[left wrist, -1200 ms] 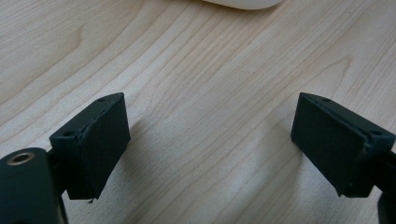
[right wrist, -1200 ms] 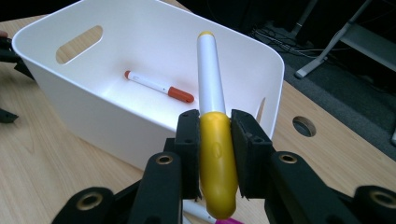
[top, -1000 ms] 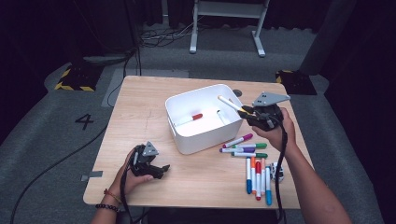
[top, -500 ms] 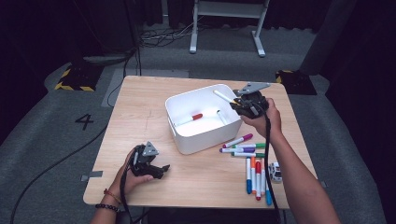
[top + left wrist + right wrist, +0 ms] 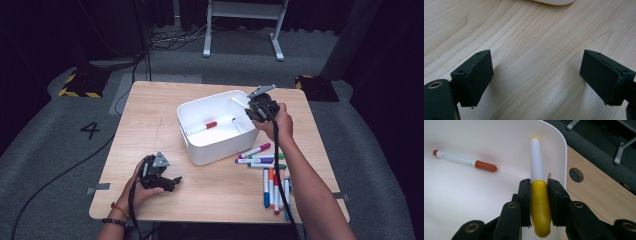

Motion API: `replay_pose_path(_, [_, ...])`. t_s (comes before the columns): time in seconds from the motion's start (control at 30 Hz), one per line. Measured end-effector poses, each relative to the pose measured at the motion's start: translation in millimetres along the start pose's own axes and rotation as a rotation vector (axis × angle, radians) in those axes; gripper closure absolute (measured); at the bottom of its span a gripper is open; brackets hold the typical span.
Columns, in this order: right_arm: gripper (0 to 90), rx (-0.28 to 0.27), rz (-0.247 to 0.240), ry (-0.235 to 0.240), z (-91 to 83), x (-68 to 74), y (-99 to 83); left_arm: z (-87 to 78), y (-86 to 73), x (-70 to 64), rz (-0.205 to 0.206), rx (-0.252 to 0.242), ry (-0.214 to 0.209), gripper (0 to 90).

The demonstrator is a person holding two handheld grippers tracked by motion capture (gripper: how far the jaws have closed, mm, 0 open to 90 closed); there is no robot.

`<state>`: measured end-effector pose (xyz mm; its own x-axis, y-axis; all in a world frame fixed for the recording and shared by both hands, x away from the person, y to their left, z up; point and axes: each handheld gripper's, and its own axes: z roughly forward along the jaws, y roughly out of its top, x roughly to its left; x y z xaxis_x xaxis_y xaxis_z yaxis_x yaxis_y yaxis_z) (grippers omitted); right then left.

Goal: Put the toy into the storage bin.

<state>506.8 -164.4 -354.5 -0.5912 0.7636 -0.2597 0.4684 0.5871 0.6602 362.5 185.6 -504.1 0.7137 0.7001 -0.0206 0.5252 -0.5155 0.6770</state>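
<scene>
Wooden table (image 5: 150, 125) bearing white bin (image 5: 200, 150) | right gripper (image 5: 536, 185) pinching yellow-capped marker (image 5: 537, 170) over bin's 2 o'clock rim | left gripper (image 5: 536, 72) resting spread at table's 7 o'clock | loose markers (image 5: 272, 180) lying at 4 o'clock

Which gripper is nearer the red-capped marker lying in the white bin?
Right. The right gripper is over the white bin's rim above the red-capped marker; the left gripper rests on the table outside it.

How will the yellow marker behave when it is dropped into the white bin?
The yellow marker looks stiff and light. Being round, it will probably roll on the white bin floor. Its smooth cap might slip in the right tongs.
</scene>
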Motion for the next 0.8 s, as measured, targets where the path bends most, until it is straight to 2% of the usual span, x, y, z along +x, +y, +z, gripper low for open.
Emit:
replay_pose_path(0.17, [73.4,0.013,0.019,0.005,3.5,-0.8,-1.6,0.0,0.0,0.0,0.0,0.0,0.0,11.7])
replay_pose_path(0.27, [73.3,0.022,0.004,0.0,6.8,-1.1,-2.5,0.0,0.0,0.0,0.0,0.0,-0.001,11.7])
replay_pose_path(0.37, [73.4,0.033,0.012,0.001,9.9,-0.1,-2.2,0.0,0.0,0.1,0.0,0.0,-0.001,11.7])
replay_pose_path(0.47, [73.4,0.055,0.01,0.003,14.1,0.4,-1.0,0.1,0.0,0.0,-0.001,0.0,-0.002,11.7])
replay_pose_path(0.57, [73.3,0.101,0.015,0.022,18.4,1.8,0.5,0.0,0.0,0.1,0.0,0.0,-0.001,11.7])
replay_pose_path(0.6, [73.3,0.113,0.003,0.017,19.8,1.7,0.5,0.1,0.0,-0.1,-0.002,0.0,-0.003,11.7])
replay_pose_path(0.63, [73.3,0.121,-0.008,0.008,21.3,1.3,0.5,0.0,0.0,0.1,0.0,0.0,-0.001,11.7])
replay_pose_path(0.73, [74.0,0.127,-0.004,0.038,23.3,0.9,0.9,0.0,0.0,0.1,0.0,0.0,-0.001,11.7])
replay_pose_path(0.8, [69.7,0.133,-0.009,0.03,22.1,1.1,1.5,0.0,0.0,0.1,0.0,0.0,-0.001,11.6])
